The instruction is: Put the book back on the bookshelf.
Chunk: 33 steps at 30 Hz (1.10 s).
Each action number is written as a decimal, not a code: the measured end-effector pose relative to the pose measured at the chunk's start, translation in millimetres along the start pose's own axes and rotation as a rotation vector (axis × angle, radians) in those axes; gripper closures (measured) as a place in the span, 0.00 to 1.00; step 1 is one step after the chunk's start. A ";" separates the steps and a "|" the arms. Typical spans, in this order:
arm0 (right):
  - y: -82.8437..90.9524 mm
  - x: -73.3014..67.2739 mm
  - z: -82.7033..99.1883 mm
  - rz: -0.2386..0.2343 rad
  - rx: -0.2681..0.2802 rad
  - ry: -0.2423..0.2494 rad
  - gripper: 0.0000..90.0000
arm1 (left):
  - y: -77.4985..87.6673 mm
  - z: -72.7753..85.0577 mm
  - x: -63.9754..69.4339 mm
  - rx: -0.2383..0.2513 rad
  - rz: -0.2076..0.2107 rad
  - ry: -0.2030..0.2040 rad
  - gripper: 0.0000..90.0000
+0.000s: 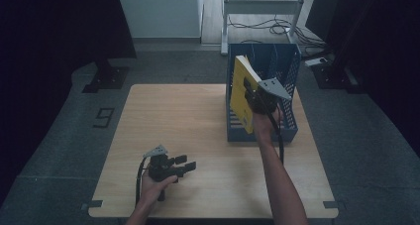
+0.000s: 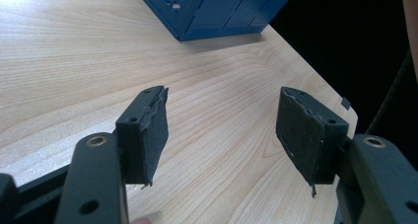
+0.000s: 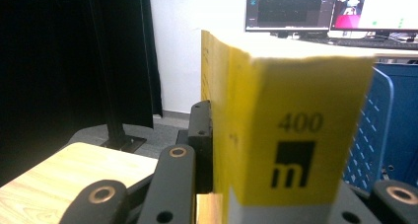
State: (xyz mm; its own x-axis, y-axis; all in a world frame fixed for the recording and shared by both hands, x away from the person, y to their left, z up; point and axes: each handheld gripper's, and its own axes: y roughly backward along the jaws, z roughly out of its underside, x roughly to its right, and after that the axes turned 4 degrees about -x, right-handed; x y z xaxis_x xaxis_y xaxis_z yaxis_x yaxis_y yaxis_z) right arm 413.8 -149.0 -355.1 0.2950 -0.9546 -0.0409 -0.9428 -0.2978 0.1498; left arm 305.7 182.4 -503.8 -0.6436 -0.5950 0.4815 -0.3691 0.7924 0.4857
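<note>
Counting one yellow book (image 1: 241,93), one blue rack (image 1: 292,86)

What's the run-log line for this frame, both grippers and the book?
right gripper: shut on yellow book, upright over blue rack | left gripper: open, nothing between the pads, low over table | book not yet released

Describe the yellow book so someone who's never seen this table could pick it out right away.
Start at the wooden table and find the blue slotted file rack on its right side. The yellow book stands tilted at the rack's left wall, clamped in the right gripper. It is the one yellow thing here, its spine printed with 400 and a black square logo.
</note>
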 end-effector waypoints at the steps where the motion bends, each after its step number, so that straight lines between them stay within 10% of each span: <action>1: -1.4 -0.3 0.1 0.001 0.002 0.003 0.82 | 0.4 -0.1 -0.2 0.001 0.000 0.000 0.41; 33: -35.7 0.7 3.6 0.040 -0.017 -0.008 0.82 | 4.9 0.4 -5.3 0.011 -0.004 0.011 0.41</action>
State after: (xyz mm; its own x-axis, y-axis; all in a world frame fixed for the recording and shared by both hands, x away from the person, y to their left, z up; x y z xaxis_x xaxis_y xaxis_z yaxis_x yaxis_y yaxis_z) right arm 447.1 -139.1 -364.0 0.2553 -0.9659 -0.0426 -0.9511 -0.2588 0.1687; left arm 307.1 189.5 -504.3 -0.6344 -0.5999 0.4875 -0.3791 0.7910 0.4802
